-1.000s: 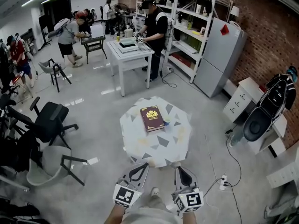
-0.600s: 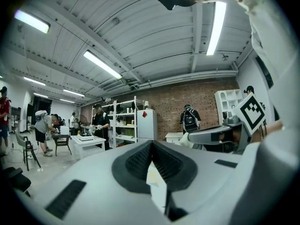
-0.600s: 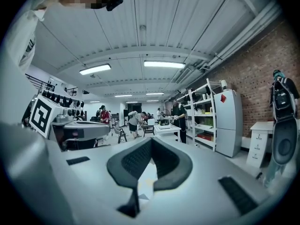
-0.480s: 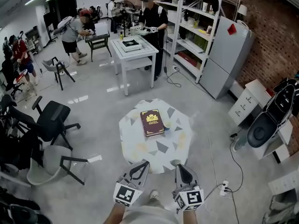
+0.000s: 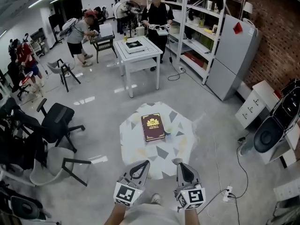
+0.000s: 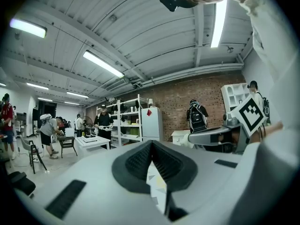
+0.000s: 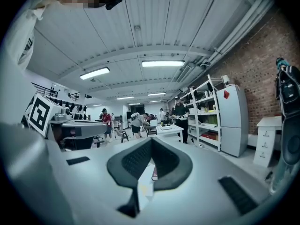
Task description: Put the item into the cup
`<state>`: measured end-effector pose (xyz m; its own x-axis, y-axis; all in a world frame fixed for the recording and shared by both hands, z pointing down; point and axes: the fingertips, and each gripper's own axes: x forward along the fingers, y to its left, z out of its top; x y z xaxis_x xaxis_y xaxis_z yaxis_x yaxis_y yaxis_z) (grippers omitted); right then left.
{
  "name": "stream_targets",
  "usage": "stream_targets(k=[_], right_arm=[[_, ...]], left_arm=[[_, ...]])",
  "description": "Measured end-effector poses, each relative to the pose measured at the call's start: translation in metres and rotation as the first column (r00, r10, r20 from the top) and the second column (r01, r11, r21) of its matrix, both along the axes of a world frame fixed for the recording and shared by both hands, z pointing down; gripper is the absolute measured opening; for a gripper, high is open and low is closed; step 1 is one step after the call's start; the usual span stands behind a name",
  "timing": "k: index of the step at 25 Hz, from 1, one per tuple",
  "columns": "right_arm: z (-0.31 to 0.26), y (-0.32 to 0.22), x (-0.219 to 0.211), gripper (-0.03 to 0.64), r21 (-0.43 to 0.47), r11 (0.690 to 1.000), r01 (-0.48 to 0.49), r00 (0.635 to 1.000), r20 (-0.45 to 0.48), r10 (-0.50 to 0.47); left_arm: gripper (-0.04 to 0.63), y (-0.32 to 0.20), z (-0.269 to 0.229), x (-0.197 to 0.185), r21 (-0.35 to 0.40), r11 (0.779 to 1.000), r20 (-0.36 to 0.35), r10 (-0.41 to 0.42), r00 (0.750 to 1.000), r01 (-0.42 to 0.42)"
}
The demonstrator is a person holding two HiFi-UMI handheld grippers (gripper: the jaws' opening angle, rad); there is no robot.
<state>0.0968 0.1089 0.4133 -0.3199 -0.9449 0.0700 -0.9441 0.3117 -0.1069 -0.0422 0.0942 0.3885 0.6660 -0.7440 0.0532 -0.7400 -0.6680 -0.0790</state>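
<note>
Left gripper: my left gripper [image 5: 142,163] hangs near me, short of the table [image 5: 136,149]. Its jaws are pressed together with nothing between them.
Right gripper: my right gripper [image 5: 180,162] is level just beside it, jaws likewise closed and empty.
Table: on the far side of both grippers, with a patterned top and a dark red book [image 5: 153,127] lying flat near the middle.
Cup: the cup [image 5: 167,132], I judge, is the small pale thing just right of the book. It is too small to be sure.
Item: I cannot pick it out from here.
Done: nothing, as far as I can see.
Left to do: reach the table, find and grip the item, carry it over the cup, and let go.
</note>
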Motion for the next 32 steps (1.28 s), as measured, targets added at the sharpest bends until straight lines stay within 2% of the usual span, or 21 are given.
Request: stream_targets(k=[7, 13, 24, 28, 32], right_arm=[[0.000, -0.020, 0.010, 0.005, 0.012, 0.999, 0.032, 0.999, 0.024, -0.033], [-0.003, -0.035, 0.020, 0.005, 0.022, 0.999, 0.046, 0.998, 0.034, -0.046], [-0.003, -0.056, 0.028, 0.005, 0.033, 0.998, 0.045, 0.998, 0.036, -0.047], [-0.001, -0.065, 0.030, 0.005, 0.031, 0.999, 0.040, 0.999, 0.029, -0.041], [-0.001, -0.080, 0.033, 0.005, 0.029, 0.999, 0.029, 0.999, 0.023, -0.029]], left_arm=[[0.012, -0.013, -0.007, 0.011, 0.027, 0.999, 0.008, -0.038, 0.999, 0.038], [0.012, -0.025, -0.004, 0.022, 0.000, 0.998, 0.013, -0.057, 0.998, 0.057], [0.012, -0.048, -0.003, 0.032, 0.031, 0.998, 0.010, -0.053, 0.999, 0.053], [0.012, -0.059, 0.005, 0.035, -0.006, 0.999, 0.006, -0.048, 0.999, 0.048], [0.012, -0.076, 0.005, 0.040, 0.010, 1.000, -0.002, -0.028, 1.000, 0.028]])
